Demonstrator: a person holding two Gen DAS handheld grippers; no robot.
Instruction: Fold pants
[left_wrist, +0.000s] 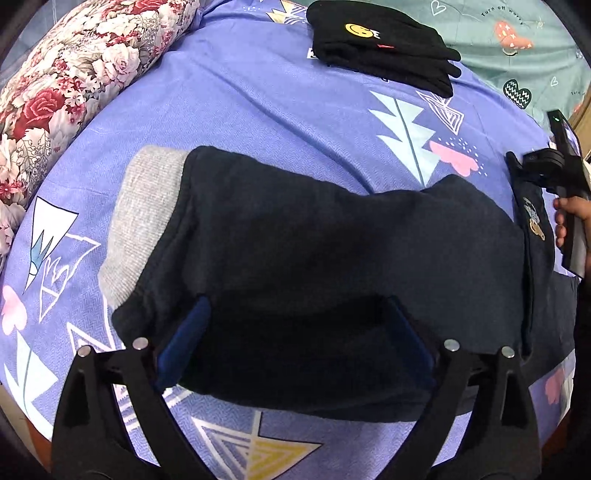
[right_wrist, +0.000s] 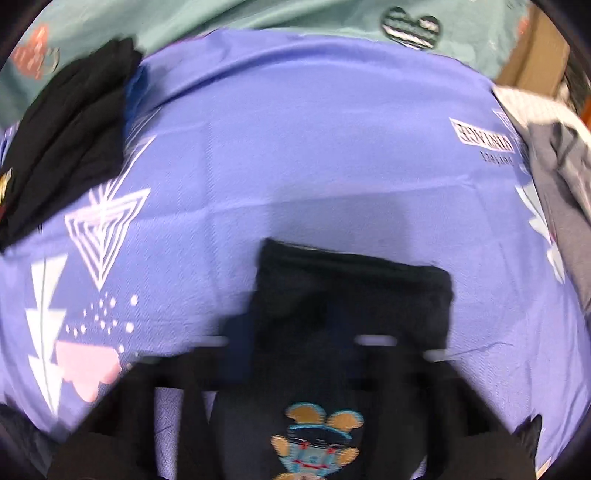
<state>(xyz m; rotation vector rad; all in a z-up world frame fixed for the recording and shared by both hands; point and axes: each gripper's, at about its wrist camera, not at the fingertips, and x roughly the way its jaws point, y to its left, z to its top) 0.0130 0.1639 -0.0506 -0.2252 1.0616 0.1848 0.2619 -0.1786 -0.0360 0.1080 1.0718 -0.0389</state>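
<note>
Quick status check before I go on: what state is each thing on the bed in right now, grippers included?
Dark pants: partly folded, lying flat across the sheet, grey cuff showing.
Black garment: already folded, set aside at the far side.
Floral quilt: bunched along the bed's edge.
Purple sheet: spread, lightly creased.
Left gripper: open, over the pants.
Right gripper: blurred; closed at the pants' edge, whether it pinches fabric is unclear.

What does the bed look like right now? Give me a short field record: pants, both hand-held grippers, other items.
pants: dark navy pants with grey cuff, lying on the purple sheet
left hand-held gripper: open, jaws straddling the pants
right hand-held gripper: over the bear patch end; view blurred, reads as shut
other items: folded black garment, floral pillow
</note>
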